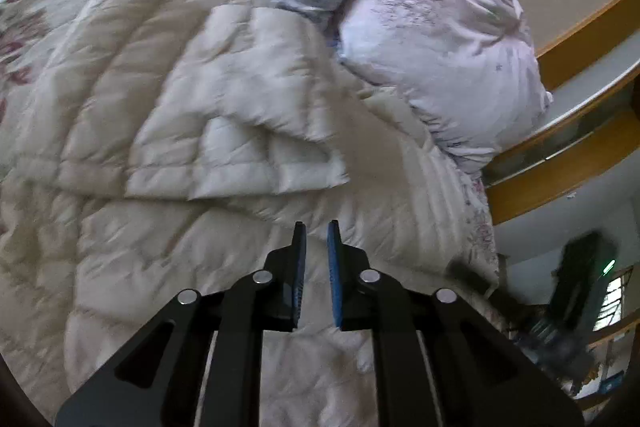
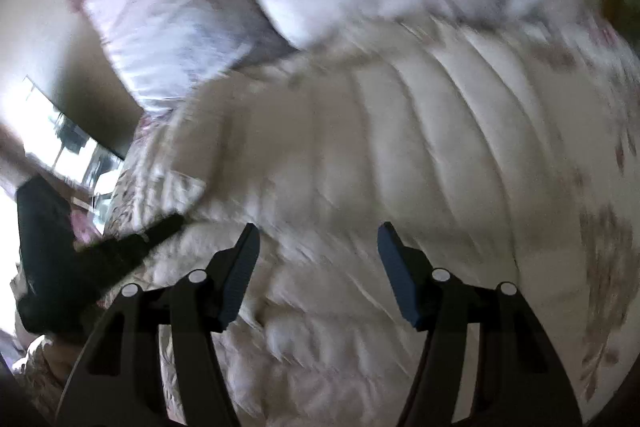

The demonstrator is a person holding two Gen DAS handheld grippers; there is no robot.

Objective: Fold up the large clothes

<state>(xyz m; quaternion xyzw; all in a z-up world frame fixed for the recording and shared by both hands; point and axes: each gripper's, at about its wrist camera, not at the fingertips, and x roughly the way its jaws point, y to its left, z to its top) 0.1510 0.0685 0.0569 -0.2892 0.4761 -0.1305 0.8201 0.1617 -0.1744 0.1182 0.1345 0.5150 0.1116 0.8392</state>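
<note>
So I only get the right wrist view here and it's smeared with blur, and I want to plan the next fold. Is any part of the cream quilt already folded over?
Observer: Yes. The left wrist view shows a flap of the cream quilt turned back, lying on top of the rest.
Operator: Is the left gripper holding it?
Observer: No. The left gripper has a narrow gap between its jaws, with nothing in them, and it points short of the flap's edge.
Operator: What lies past the pillows on that side?
Observer: A wooden rail runs beside the pink pillow.
Operator: And my own gripper?
Observer: The right gripper is wide open over the quilt, empty.
</note>
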